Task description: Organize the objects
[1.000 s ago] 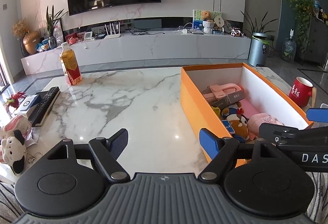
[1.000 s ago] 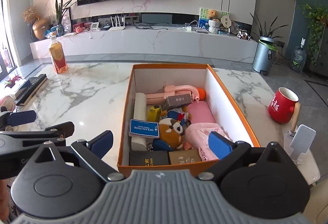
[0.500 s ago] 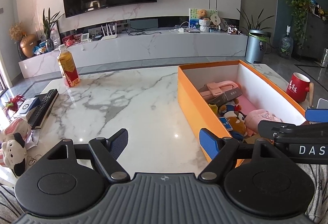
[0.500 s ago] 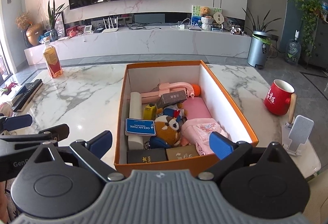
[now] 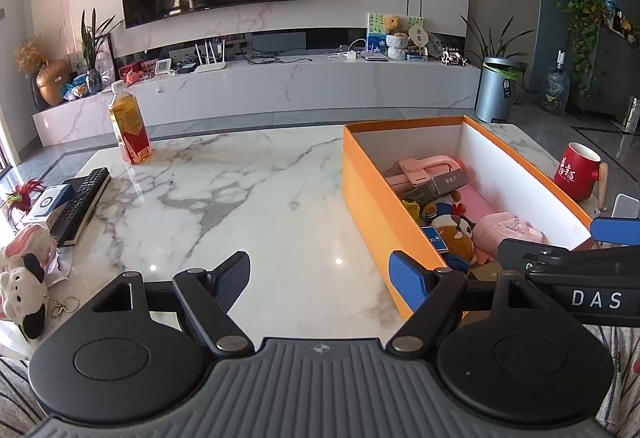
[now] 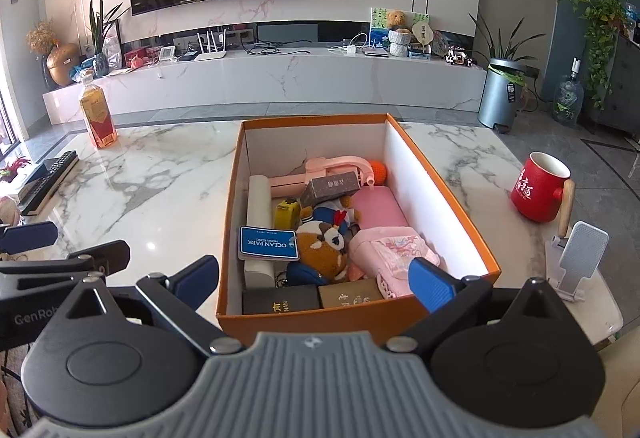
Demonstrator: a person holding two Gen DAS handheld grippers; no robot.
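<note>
An orange box (image 6: 448, 193) (image 5: 372, 197) stands on the marble table (image 5: 224, 193), filled with several items: a brown plush toy (image 6: 320, 250), a blue card (image 6: 268, 244), pink cloth (image 6: 392, 250), a pink stand (image 6: 332, 169) and dark boxes (image 6: 280, 304). My right gripper (image 6: 314, 280) is open, its fingers spread over the box's near end with nothing between them. Over bare marble left of the box, my left gripper (image 5: 320, 274) is open and holds nothing.
A tea bottle (image 5: 130, 129) stands at the table's far left. A remote (image 5: 78, 205) and small box (image 5: 50, 203) lie at the left edge, with a plush cow (image 5: 22, 290) nearer. A red mug (image 6: 540, 187) and a white phone stand (image 6: 576, 262) sit right of the box.
Both views have drifted slightly; the box and bottle sit a little further left and lower in frame. Nothing was grasped or released.
</note>
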